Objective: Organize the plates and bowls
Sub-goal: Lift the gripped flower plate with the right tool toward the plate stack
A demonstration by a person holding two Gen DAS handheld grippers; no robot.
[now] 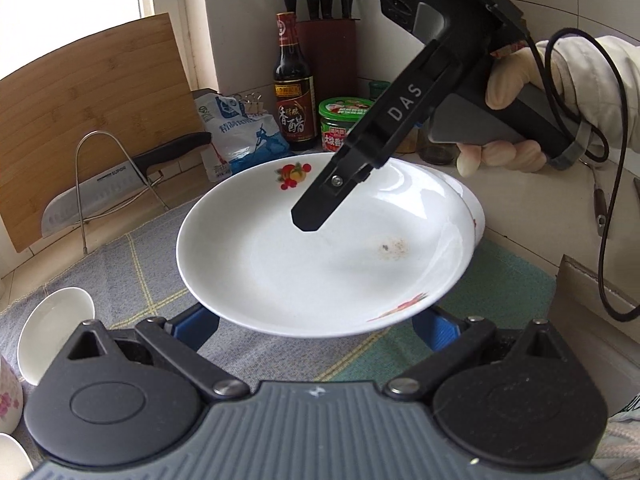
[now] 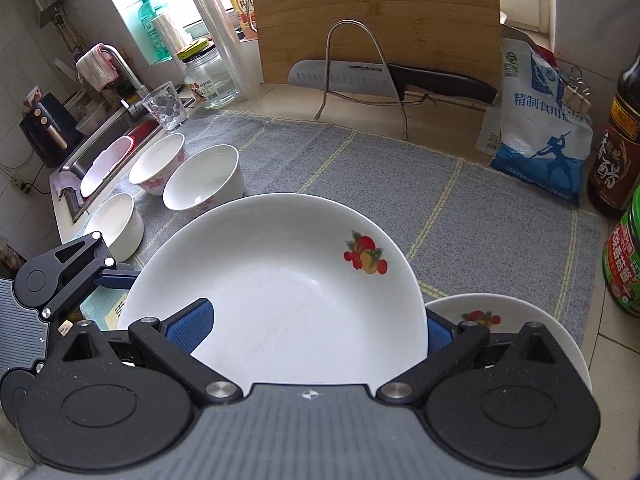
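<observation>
You held the white fruit-print plate (image 1: 320, 252) tilted above the grey checked cloth (image 2: 400, 184) on the counter (image 1: 532, 208), with both tools at its rim. Your right hand-held gripper (image 2: 316, 330) had its blue pads (image 2: 190, 326) on either face of the near edge, closed onto the plate by the look of it. Your left hand-held gripper (image 1: 316, 330) reached under the opposite rim with its jaws spread wide; whether its pads actually touched the underside you could not tell. Judging from its gloss, the plate was glazed ceramic: stiff, fairly heavy for an edge grip, slick and breakable, so the rim was the sensible hold, pinched deep enough that the sloped wall could not slide out. A second fruit-print plate (image 2: 512, 320) lay just beside and below it on the right. Four white bowls (image 2: 204, 184) stood together on the cloth's left end, near the sink (image 2: 100, 136). The cloth would soften a set-down but could bunch. Around you the room was crowded: a bamboo cutting board (image 2: 376, 12) and a cleaver (image 2: 344, 78) on a wire rack behind, a salt bag (image 2: 532, 136), a vinegar bottle (image 1: 292, 92), a green-lidded jar (image 1: 344, 120) and a knife block (image 1: 328, 44) against the tiles.
</observation>
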